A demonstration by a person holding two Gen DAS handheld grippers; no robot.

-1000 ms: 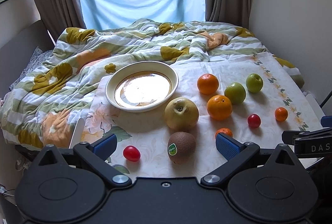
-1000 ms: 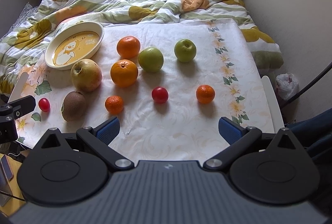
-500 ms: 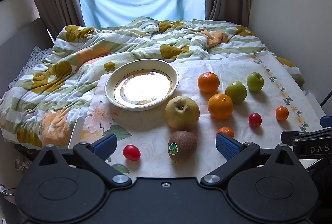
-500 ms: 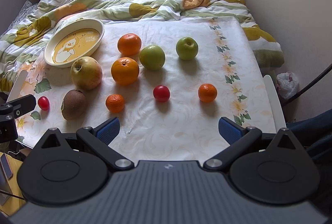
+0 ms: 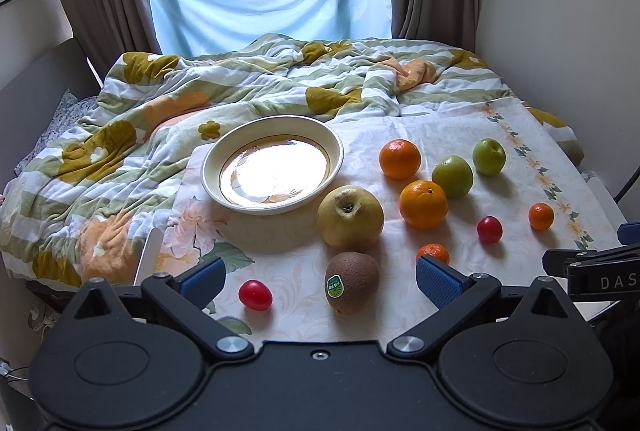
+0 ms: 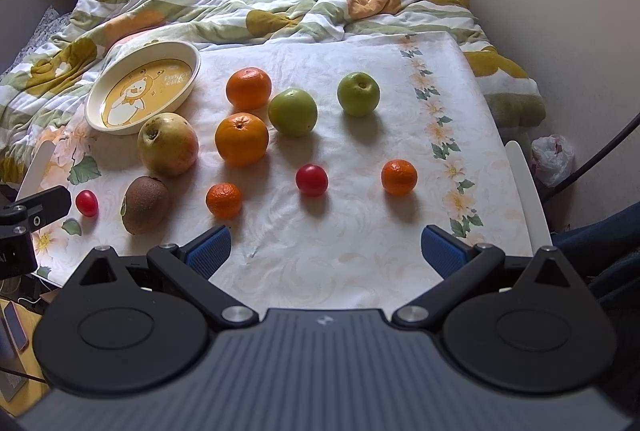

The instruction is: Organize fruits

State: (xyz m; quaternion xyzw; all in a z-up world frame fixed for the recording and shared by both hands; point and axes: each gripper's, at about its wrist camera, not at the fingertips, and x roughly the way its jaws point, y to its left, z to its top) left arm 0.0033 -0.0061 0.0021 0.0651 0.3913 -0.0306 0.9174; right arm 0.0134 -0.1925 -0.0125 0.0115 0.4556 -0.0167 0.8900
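Left claw (image 5: 318,281), jaws wide and empty, has the kiwi (image 5: 352,282) just ahead at 12 o'clock, nearer than open right claw (image 6: 324,249).

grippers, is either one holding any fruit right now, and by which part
Nothing is held. The left gripper and right gripper both have their jaws spread wide with no fruit between them; the kiwi lies loose on the cloth.

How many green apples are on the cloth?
2. One green apple sits beside the two big oranges; the other lies alone, farther right. None seems hidden.
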